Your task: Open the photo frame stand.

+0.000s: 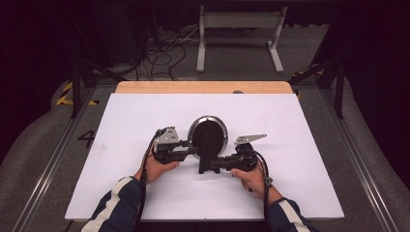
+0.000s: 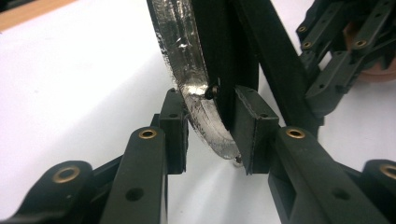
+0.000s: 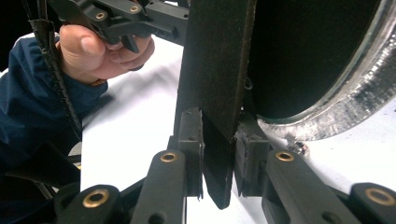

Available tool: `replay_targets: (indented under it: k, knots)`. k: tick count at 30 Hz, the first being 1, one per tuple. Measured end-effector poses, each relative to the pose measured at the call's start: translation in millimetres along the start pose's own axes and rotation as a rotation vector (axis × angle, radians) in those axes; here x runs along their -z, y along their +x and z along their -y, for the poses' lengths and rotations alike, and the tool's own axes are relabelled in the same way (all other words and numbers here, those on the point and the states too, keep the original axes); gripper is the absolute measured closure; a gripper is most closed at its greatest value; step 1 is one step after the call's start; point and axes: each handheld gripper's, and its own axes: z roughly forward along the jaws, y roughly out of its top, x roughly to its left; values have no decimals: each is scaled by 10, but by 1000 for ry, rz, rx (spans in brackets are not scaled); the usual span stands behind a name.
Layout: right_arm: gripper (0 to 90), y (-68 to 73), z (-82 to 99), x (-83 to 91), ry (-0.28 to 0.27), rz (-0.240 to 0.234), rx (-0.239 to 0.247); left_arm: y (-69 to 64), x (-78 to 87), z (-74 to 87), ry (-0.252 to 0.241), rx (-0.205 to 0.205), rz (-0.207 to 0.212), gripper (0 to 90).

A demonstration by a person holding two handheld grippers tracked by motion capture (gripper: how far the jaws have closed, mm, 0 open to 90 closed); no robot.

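White bench, mid-front: we see the mirror (image 1: 208,131) lying face down, its stand (image 1: 209,153) running toward the front edge. Our left claw (image 1: 192,150) pinches the rim (image 2: 198,105); our right claw (image 1: 216,164) clamps the stand's foot, from opposite sides.

SUPPORT: bench (image 1: 145,87), wooden top exposed along far edge | COVER: white sheet (image 1: 145,193) lay flat over most of bench, reaching the near edge | LOAD: round silver-rimmed frame (image 1: 208,126) with black back and black prop leg (image 1: 209,157) rested on sheet near centre
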Motion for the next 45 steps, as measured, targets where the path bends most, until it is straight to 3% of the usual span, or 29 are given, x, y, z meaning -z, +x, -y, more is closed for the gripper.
replay_targets:
  k: [5,9,22,29,45]
  knots:
    - [759,29,-8,8,-4,-4,7,-13,17,-12,-11,-22,-43,701]
    - [755,45,-19,11,-4,-3,16,8,29,8,-33,-24,-42,723]
    - [747,70,-37,26,6,10,25,2,20,2,-41,-54,-96,733]
    - [743,80,-36,30,6,13,27,3,13,-1,-40,-64,-105,733]
    - [733,81,-46,39,19,47,25,-42,-58,-26,-42,-133,-194,722]
